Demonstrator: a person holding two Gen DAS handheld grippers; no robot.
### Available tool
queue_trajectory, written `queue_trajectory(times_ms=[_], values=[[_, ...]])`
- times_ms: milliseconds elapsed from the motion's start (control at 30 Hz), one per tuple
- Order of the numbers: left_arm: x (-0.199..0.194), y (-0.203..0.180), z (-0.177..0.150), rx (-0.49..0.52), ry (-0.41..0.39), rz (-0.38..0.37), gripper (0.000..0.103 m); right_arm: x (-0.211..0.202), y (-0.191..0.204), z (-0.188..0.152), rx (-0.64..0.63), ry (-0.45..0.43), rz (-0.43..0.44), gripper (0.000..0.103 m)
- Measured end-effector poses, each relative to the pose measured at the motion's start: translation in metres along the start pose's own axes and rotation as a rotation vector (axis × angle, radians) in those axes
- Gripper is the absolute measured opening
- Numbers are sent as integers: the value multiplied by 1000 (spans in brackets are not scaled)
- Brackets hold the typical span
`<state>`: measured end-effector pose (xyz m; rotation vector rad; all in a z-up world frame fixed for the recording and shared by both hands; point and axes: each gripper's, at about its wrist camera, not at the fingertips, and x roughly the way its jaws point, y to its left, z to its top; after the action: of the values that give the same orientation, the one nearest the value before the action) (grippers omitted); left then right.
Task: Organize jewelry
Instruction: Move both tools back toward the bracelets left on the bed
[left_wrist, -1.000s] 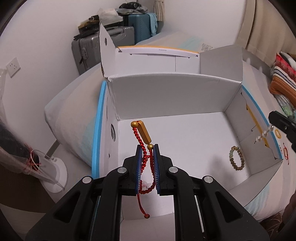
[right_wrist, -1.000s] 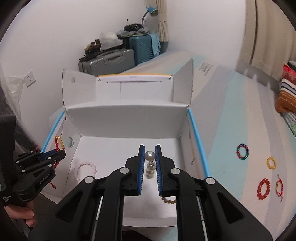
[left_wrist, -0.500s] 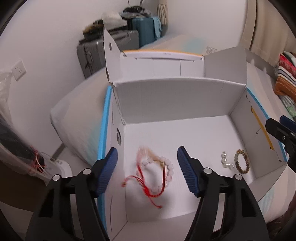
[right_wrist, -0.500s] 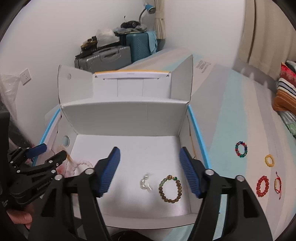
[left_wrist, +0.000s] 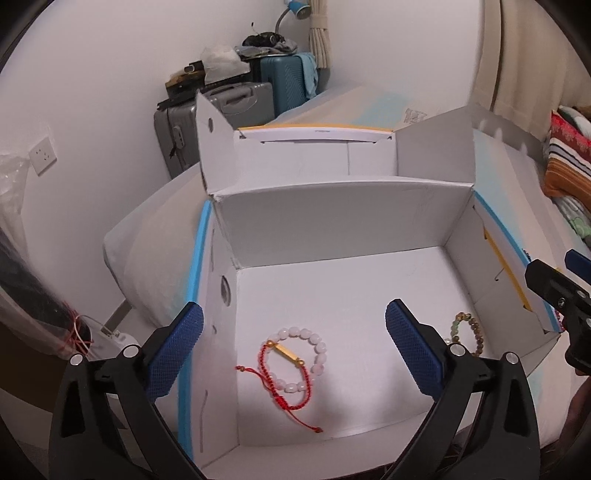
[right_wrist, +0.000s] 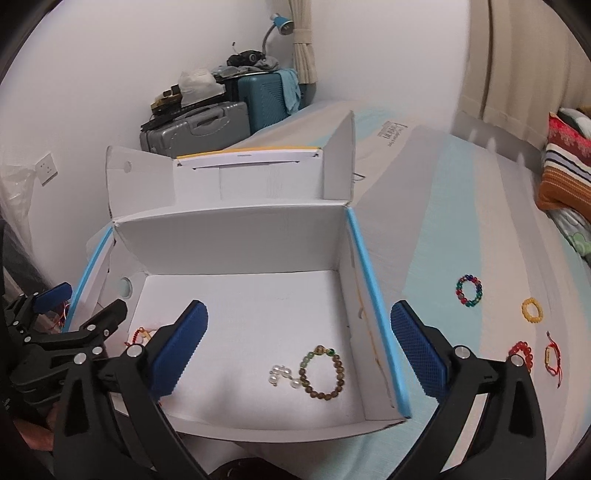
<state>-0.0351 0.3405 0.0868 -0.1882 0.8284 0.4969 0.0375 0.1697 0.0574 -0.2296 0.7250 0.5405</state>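
Now both our tongs, left tongs (left_wrist: 293, 347) and right tongs (right_wrist: 299, 345), have just been opening and stand wide with nothing between them, over the box (right_wrist: 229, 236). Remaining bracelets (right_wrist: 468, 290) lie on the bed (right_wrist: 461, 206) right of the box, nearer our right tongs. Print on the bed beyond the box is unreadable.

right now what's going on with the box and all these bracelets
A person is sorting bracelets into a white box on the bed. Both jaws have just been opening: the left hand-held gripper stands open over a red cord bracelet lying on a pink bead bracelet, the right hand-held gripper over a pearl piece and brown-green bracelet. Four more wait on the bedcover.
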Motion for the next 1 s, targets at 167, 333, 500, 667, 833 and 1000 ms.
queue_trajectory(times_ms=[167, 333, 500, 667, 833, 1000], values=[[-2, -20, 1, 5, 5, -37, 97, -9, -24, -4, 26, -21, -24, 95], [-7, -45, 2, -2, -4, -96, 97, -14, -54, -6, 49, -19, -46, 95], [-10, -71, 4, 9, -7, -133, 97, -22, -89, -10, 75, -29, -85, 95], [-15, -106, 9, 45, -5, -167, 97, -32, -132, -18, 130, -49, -129, 95], [-22, -152, 8, 88, -24, -223, 97, -42, -181, -31, 168, -50, -190, 95], [-22, -209, 8, 147, -10, -273, 97, -52, -233, -46, 201, -35, -264, 95]])
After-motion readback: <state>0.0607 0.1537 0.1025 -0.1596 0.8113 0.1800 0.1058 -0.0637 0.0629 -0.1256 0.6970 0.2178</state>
